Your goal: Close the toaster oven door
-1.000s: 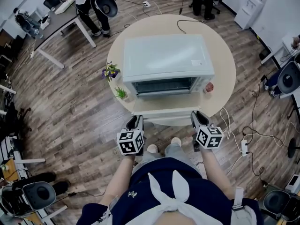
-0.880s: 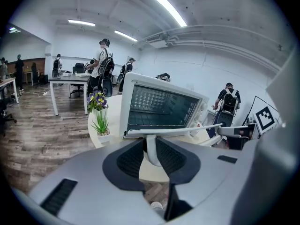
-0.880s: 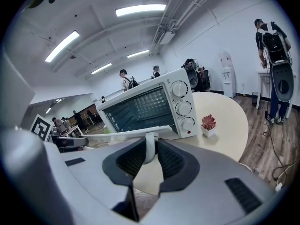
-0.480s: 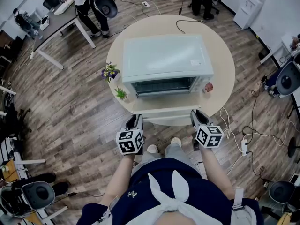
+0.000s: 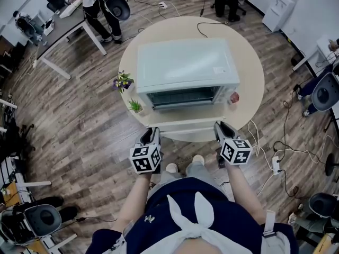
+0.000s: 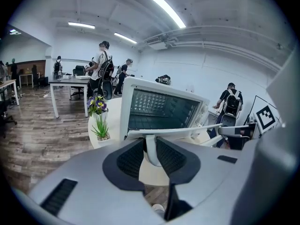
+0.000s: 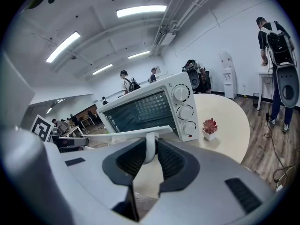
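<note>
A white toaster oven [image 5: 185, 67] stands on a round beige table [image 5: 251, 83]. Its door [image 5: 185, 126] hangs open, lying flat toward me, with the white bar handle [image 5: 186, 137] along its near edge. My left gripper [image 5: 152, 136] is shut on the handle's left post [image 6: 151, 149]. My right gripper [image 5: 220, 128] is shut on the right post [image 7: 150, 149]. In the left gripper view the oven's dark opening [image 6: 157, 109] faces me. The right gripper view shows the oven's knobs [image 7: 185, 111] beside the opening.
A pot of purple flowers [image 5: 122, 81] and a small green plant [image 5: 135, 106] sit at the table's left edge, a red succulent [image 5: 234, 97] at the right. A cable [image 5: 212, 28] lies behind the oven. A power strip [image 5: 275, 165] and cords lie on the floor to the right.
</note>
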{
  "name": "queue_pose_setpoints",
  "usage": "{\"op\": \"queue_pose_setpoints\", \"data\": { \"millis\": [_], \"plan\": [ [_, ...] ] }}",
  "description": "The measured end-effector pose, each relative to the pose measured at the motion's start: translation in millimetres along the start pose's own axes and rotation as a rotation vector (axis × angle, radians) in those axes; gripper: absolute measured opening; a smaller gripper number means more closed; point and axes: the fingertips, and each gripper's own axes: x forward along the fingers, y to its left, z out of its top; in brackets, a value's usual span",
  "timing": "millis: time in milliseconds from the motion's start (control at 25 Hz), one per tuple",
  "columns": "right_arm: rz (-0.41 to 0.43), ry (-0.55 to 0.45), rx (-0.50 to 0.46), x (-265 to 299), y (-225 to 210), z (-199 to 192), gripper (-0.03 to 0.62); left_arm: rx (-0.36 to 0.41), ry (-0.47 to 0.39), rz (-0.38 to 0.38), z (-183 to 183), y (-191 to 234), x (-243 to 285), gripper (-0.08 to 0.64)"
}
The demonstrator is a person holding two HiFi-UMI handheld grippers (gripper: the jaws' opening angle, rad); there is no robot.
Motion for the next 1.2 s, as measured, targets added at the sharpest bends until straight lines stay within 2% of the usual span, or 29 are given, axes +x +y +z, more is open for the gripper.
{"op": "queue_pose_setpoints", "data": {
  "millis": [1200],
  "plan": [
    [0.015, -0.040, -0.007, 10, 2, 27, 0.087, -0.017, -0.030, 0.008, 26, 2, 9, 0.098]
  ]
}}
